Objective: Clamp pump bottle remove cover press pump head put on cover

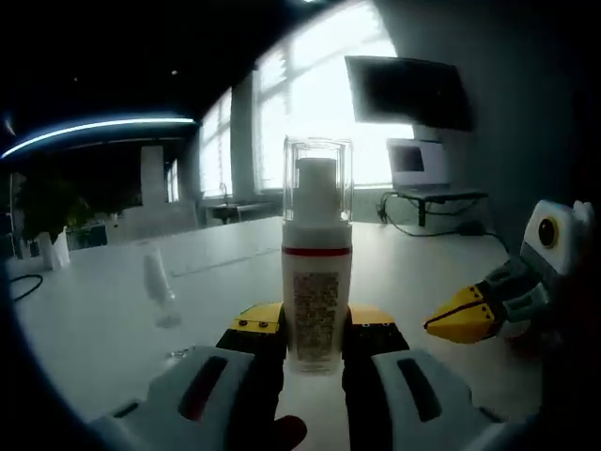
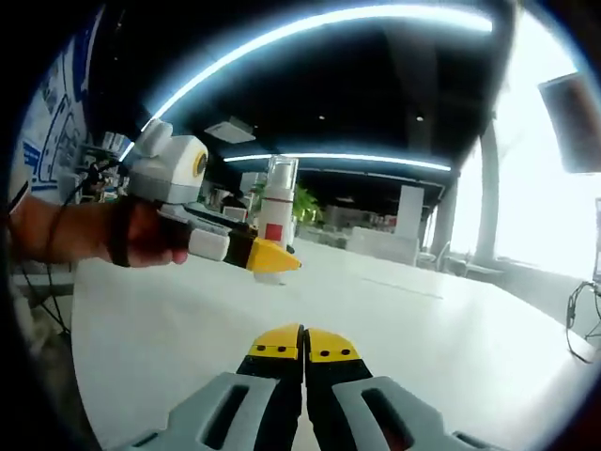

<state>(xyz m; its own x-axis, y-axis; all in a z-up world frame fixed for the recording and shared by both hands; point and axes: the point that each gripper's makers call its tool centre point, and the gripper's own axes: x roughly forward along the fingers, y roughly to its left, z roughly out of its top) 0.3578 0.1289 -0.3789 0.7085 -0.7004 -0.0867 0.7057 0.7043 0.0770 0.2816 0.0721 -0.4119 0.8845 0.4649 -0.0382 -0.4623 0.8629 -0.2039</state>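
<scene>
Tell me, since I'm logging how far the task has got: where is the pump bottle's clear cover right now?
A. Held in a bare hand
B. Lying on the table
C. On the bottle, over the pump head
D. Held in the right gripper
C: in the left gripper view the clear cover sits over the pump head on the pump bottle, which the left gripper clamps; the right gripper is shut and holds nothing.

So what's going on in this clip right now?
A person is working with a gripper in each hand at a white table. The left tongs are clamped on a white pump bottle, held upright, with its clear cover still on over the pump head. The right tongs are shut and empty, a little way off to the side. So the bottle is clamped; the cover has not come off yet.
</scene>
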